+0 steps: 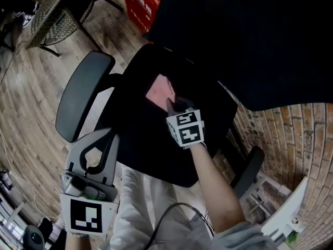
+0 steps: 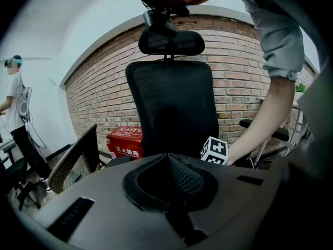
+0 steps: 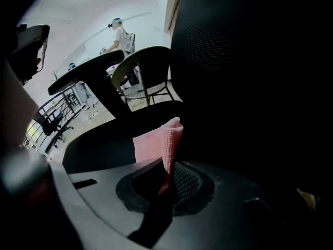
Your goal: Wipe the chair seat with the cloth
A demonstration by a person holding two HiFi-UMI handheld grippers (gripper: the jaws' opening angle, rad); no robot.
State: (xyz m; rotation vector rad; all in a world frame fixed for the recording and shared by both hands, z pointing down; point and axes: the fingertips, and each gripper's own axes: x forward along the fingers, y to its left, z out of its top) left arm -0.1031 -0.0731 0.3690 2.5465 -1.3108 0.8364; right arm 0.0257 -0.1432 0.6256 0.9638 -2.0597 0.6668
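On the chair seat [image 1: 148,147], right tool [image 3: 165,173] pinching half-hidden cloth [image 1: 158,91], left tool [image 2: 169,164] pressed together

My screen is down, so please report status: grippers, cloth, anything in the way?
Right gripper shut on pink cloth, cloth on chair seat. Left gripper shut, empty, off the seat. No obstacle seen on seat.

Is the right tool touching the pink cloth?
Touching. The right gripper view shows the pink cloth pinched between the closed jaws of the right tool.
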